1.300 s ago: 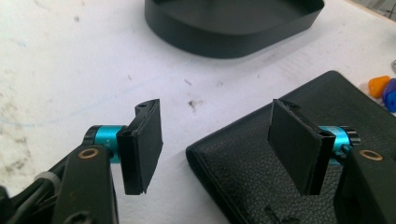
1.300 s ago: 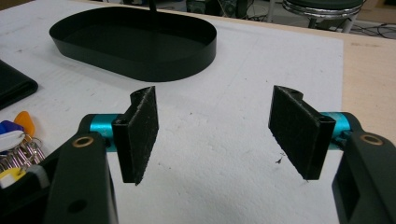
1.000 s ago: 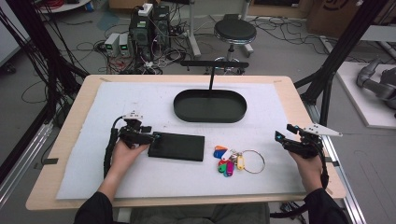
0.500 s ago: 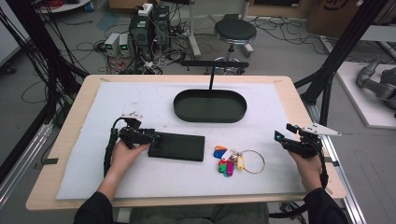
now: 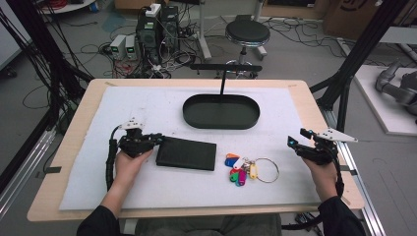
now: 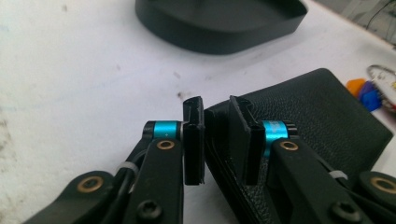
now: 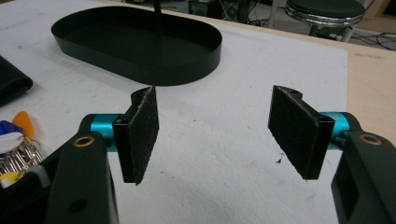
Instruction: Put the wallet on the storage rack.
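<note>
A black leather wallet point(image 5: 187, 154) lies flat on the white mat, left of centre. My left gripper point(image 5: 158, 139) is at its left end. In the left gripper view its jaws have just been closing, and the pads of the left gripper point(image 6: 215, 105) now pinch the near corner of the wallet point(image 6: 317, 112). A bunch of coloured key tags point(image 5: 241, 169) on a metal ring point(image 5: 265, 169) lies right of the wallet. My right gripper point(image 5: 296, 137) rests at the mat's right side, and the right gripper point(image 7: 212, 107) is open with bare mat between its pads.
A black oval tray point(image 5: 221, 125) stands at the back centre of the mat, with a thin black post rising behind it. The oval tray point(image 7: 140, 70) is ahead and left of the right gripper. The key tags point(image 7: 14, 135) sit at that view's left edge.
The left gripper's jaws have come together on the wallet's left end. The right gripper, wallet, keys and tray have stayed where they were.
</note>
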{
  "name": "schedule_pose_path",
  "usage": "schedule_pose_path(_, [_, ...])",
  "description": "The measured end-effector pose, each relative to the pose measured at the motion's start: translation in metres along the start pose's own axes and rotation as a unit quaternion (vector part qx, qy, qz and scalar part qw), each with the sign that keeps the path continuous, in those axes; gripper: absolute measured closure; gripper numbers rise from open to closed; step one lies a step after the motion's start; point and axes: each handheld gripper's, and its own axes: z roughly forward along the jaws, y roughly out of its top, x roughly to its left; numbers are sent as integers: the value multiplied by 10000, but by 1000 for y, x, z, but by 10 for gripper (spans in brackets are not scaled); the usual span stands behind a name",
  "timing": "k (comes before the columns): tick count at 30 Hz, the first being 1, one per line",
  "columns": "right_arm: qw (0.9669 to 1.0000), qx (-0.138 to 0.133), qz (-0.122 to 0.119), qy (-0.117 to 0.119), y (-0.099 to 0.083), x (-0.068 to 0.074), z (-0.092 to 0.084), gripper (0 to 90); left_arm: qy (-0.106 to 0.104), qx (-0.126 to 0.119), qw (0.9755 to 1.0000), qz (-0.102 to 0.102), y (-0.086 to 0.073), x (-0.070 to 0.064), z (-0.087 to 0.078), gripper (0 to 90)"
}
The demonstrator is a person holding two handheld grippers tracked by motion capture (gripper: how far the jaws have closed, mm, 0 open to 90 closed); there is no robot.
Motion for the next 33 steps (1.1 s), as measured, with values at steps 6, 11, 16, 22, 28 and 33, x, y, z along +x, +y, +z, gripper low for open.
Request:
schedule_pose_path(6, [9997, -156, -15, 202, 6, 8, 3, 345, -50, -451, 9976, 526, 4, -12, -11, 781])
schedule_pose_path(11, [9988, -270, -15, 398, 12, 19, 7, 345, -136, -768, 9938, 791, 5, -20, -18, 798])
schedule_pose_path(16, [9954, -392, -52, 876, 22, 39, 17, 344, -220, -946, 9903, 993, 4, -25, -24, 821])
schedule_pose_path(22, [9873, -367, -37, 1545, 30, 65, 33, 334, -282, -1074, 9858, 1258, 3, -31, -31, 841])
schedule_pose_path(28, [9779, -170, -278, 2067, 42, 95, 59, 336, -302, -1105, 9840, 1366, 2, -32, -33, 844])
schedule_pose_path(33, [9706, 108, -408, 2370, 48, 112, 79, 351, -312, -1101, 9814, 1540, 4, -35, -32, 845])
